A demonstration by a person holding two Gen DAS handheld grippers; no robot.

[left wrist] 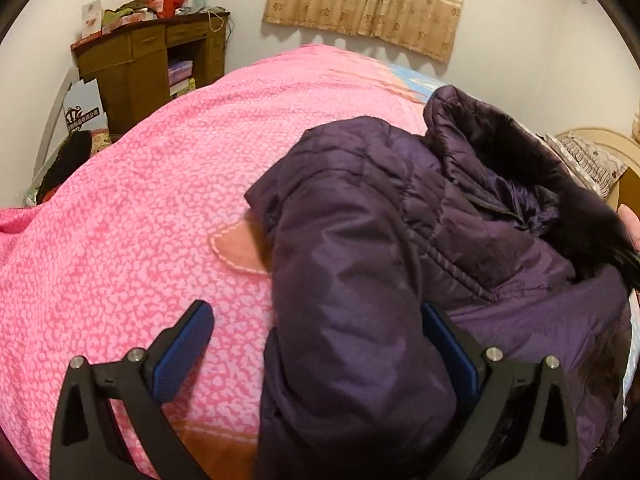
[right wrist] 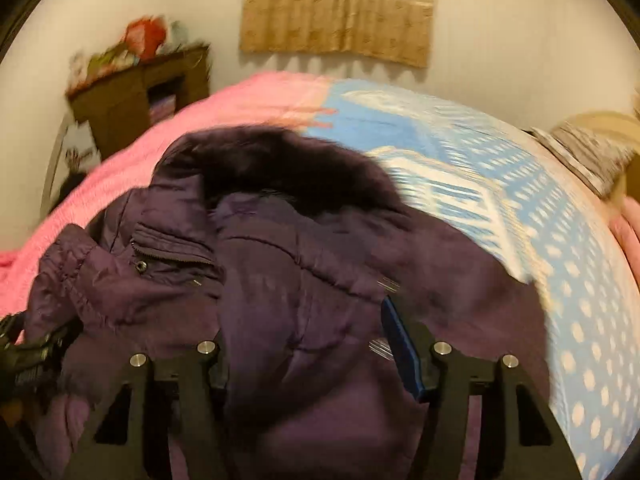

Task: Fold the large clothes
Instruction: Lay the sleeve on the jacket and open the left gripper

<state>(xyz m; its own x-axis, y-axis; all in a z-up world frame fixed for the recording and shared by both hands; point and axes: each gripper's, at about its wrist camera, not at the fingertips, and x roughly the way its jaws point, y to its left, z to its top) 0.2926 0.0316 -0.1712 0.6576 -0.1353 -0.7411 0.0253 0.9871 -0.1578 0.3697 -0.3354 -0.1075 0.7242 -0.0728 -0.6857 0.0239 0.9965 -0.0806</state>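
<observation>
The dark purple quilted down jacket with a fur-trimmed hood [left wrist: 420, 216] lies bunched on the bed, partly on the pink speckled quilt [left wrist: 132, 216] and partly on the blue-and-white dotted sheet [right wrist: 532, 216]. We read the step in hand as folding a sleeve in over the body. The left gripper [left wrist: 316, 340] stands wide, its blue pads either side of the puffy sleeve [left wrist: 348, 320]; the left pad is clear of the fabric, so nothing is pinched yet. The right gripper [right wrist: 304, 344] straddles a fold of the jacket front at a middling gap; motion blur and cloth over its left finger keep us from telling whether the pads press. To do this well, we would close on the sleeve near the cuff, take only its layers, not the quilt beneath, and carry it low across the chest so that the slippery shell does not slide free.
</observation>
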